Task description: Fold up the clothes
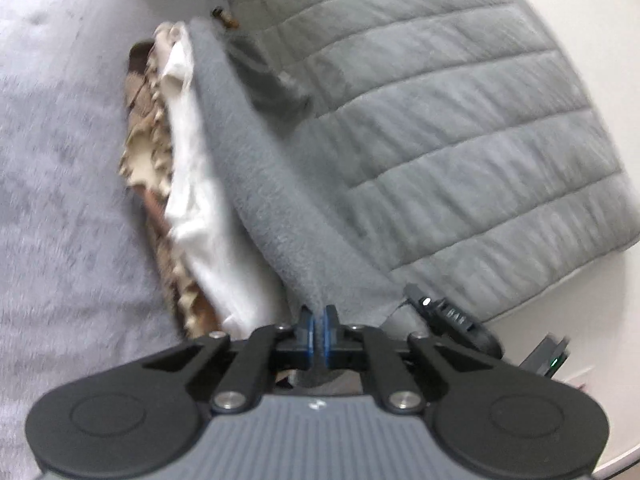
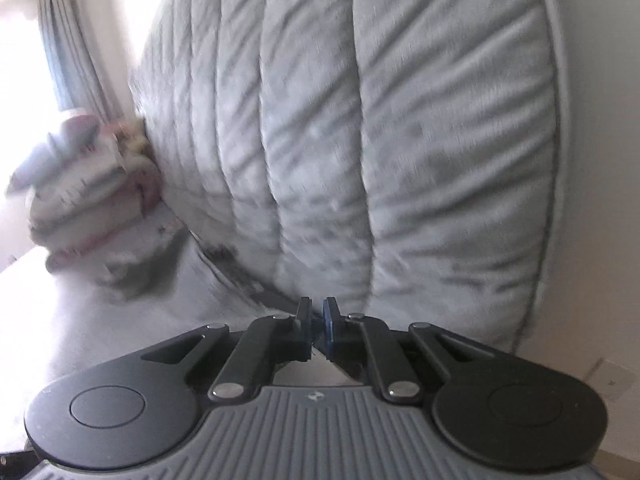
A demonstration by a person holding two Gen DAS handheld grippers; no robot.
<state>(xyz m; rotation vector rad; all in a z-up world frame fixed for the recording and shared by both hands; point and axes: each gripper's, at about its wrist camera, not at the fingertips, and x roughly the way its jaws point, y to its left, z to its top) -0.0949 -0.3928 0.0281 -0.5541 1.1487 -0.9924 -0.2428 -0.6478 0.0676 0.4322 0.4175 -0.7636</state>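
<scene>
A grey fleece garment (image 1: 256,184) runs as a long taut band from the top left down to my left gripper (image 1: 319,314), which is shut on its near edge. A white cloth (image 1: 200,200) and a brown patterned cloth (image 1: 148,148) lie under its left side. In the right wrist view my right gripper (image 2: 317,312) is shut, with a thin dark fold of the same garment (image 2: 244,280) pinched low between the pads. Black parts of the right gripper's body (image 1: 448,316) show just to the right of the left one.
A big grey quilted cushion (image 1: 460,120) stands close behind the garment and fills the right wrist view as the cushion (image 2: 360,140). A pale plush bed cover (image 1: 60,200) spreads to the left. A stack of folded clothes (image 2: 88,192) sits by a curtain (image 2: 68,40).
</scene>
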